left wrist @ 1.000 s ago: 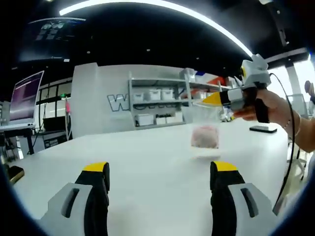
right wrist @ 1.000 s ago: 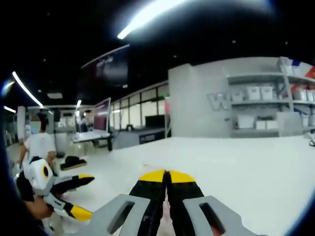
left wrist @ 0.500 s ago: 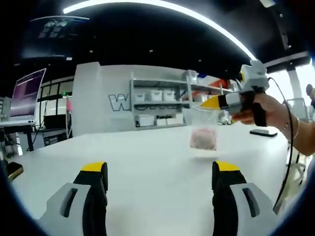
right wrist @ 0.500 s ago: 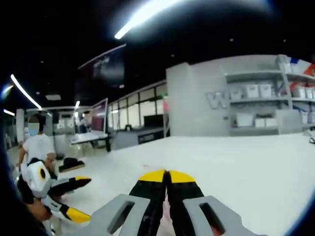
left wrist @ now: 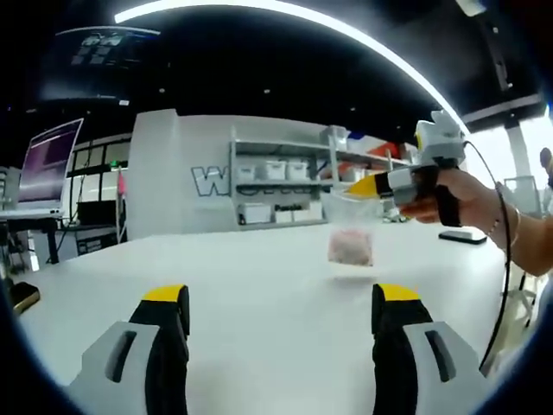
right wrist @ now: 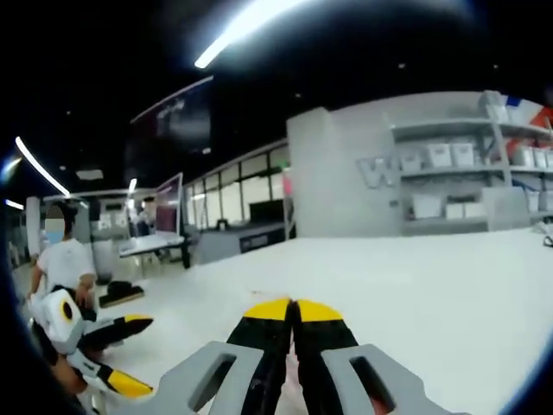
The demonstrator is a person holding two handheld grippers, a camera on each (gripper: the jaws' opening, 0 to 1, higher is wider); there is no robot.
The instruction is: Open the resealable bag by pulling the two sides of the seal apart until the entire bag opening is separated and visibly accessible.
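A clear, thin plastic resealable bag [left wrist: 350,229] hangs above the smooth white tabletop [left wrist: 259,285], its film almost glassy, with a soft pinkish clump of contents sagging in its lower half. Its top edge is pinched in the right tool [left wrist: 356,183], whose yellow-tipped jaws come to a narrow wedge closed on the bag's upper rim. A person's hand [left wrist: 462,197] wraps the dark handle of that tool, and a thin black cable loops down from it. The bag hangs just below the wedge, clear of the tabletop, casting a faint shadow on it.

In the left gripper view, the left tool [left wrist: 281,303] stands wide open: two blocky grey jaws with black inner faces and yellow caps, well apart, nothing between them. The bag is beyond and to the right of the gap between them, nearer the right-hand jaw, not touching either.

In the right gripper view, the right tool [right wrist: 293,309] shows its black, yellow-capped jaws pressed together, a sliver of pale film in the seam between them. To the left of it, low over the tabletop [right wrist: 432,285], the left tool [right wrist: 121,354] appears with jaws spread.
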